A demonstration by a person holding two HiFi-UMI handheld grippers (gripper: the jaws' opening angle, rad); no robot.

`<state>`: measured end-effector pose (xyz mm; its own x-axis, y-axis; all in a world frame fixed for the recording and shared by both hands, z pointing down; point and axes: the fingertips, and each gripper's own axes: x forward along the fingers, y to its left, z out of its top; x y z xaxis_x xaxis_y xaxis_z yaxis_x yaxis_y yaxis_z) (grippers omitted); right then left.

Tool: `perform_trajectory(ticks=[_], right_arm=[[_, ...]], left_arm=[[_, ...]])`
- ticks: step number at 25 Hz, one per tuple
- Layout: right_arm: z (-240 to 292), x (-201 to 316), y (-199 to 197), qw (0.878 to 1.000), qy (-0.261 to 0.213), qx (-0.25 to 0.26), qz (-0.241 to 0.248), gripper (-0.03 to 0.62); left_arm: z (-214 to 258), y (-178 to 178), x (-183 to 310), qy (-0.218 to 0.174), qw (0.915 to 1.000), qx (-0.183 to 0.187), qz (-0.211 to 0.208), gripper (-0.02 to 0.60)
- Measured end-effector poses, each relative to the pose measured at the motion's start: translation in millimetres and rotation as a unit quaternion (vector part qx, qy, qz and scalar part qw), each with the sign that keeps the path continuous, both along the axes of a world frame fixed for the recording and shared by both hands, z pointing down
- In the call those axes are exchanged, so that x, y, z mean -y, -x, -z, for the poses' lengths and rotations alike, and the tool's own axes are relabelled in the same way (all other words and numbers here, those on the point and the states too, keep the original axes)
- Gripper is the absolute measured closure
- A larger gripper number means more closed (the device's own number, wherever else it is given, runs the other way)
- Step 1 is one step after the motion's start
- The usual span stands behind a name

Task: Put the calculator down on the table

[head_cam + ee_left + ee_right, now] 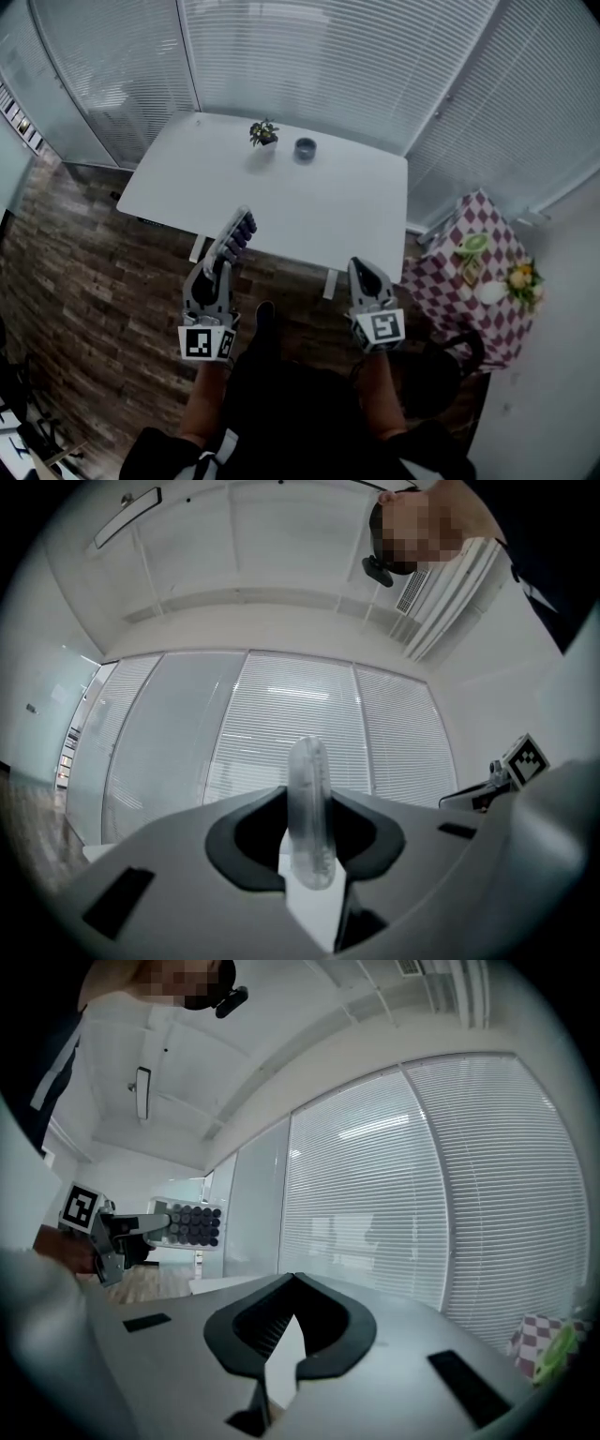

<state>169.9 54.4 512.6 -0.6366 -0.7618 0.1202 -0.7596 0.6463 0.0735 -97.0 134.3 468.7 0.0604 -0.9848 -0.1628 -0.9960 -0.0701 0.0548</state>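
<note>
Presently, my left gripper [218, 266] clamps the calculator [234, 232] by its lower end, with the jaws narrowed onto its thin body and the key face turned toward my right gripper [362, 266]. The calculator is held in the air and, in the head view, overlaps the near edge of the white table [356, 197]. My right gripper carries nothing, its jaws closed tip to tip; a small potted plant [263, 132] and a grey bowl [306, 148] stand near each other at the table's far side.
</note>
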Motion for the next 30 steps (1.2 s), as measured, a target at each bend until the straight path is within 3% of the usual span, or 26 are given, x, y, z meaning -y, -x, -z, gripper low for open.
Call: perform_trajectory(ticks=[19, 30], right_arm=[[13.9, 123.8, 77.6, 0.999, 0.006, 0.003, -0.052, 0.588], [-0.6, 152.3, 81.7, 0.997, 0.017, 0.001, -0.082, 0.588]], left_arm=[[3.4, 75.9, 160.0, 0.013, 0.998, -0.011, -0.061, 0.482], [-11.8, 89.7, 209.3, 0.024, 0.9956, -0.023, -0.088, 0.482]])
